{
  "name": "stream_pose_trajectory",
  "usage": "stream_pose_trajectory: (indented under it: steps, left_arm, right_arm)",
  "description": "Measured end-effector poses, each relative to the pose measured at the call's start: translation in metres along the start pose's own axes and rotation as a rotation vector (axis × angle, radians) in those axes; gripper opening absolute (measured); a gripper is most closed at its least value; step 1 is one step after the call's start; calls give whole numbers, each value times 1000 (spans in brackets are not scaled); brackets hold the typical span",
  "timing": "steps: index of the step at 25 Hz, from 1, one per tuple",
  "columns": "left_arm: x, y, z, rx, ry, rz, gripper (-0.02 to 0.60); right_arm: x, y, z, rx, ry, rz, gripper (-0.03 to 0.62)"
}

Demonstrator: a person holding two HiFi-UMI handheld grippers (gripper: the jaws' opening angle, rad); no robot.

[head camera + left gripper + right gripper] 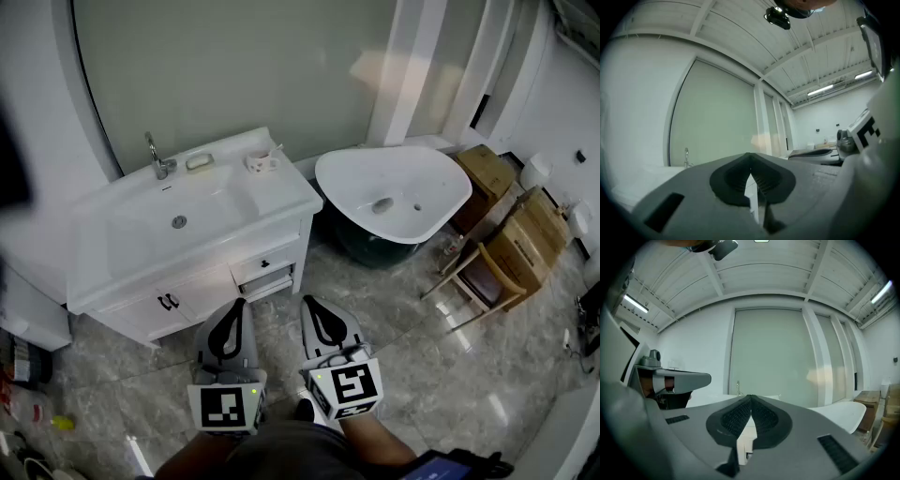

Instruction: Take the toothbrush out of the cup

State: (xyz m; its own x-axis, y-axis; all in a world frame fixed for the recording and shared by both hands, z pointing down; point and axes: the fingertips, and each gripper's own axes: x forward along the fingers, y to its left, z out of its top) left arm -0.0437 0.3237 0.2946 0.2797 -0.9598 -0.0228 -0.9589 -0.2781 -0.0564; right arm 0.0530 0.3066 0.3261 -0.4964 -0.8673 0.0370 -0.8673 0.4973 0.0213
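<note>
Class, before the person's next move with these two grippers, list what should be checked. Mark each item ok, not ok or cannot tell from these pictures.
1. Left gripper empty: ok, nothing between its jaws.
2. Right gripper empty: ok.
3. Jaws open for a grasp: not ok, both pairs are together.
4. Target located: cannot tell; a small white item at the back of the vanity is too small to identify.
5. Grippers at the vanity: not ok, both are held short of it, above the floor.
</note>
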Motion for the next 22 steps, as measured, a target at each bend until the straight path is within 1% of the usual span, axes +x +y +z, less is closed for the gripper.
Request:
stream_pose_trajectory:
  steps: [7,12,16,18,22]
  left_arm:
    - [1,-14,0,14,-11,13,11]
    - [8,-34,1,21,-17,19,11]
    - [8,-53,-7,14,30,25,11]
    - [6,-61,-12,23,54,31,11]
    - [6,-56,-20,22,82,53,11]
  right_arm:
    - [-12,-15,-4,1,2,-2,14]
    - [-28,-35,-6,38,-16,18,15]
    - [-35,-50,-15,56,5,32,15]
    - [-39,-58,-21,74,22,35,15]
    - [-33,-67,-27,100,31,21,15]
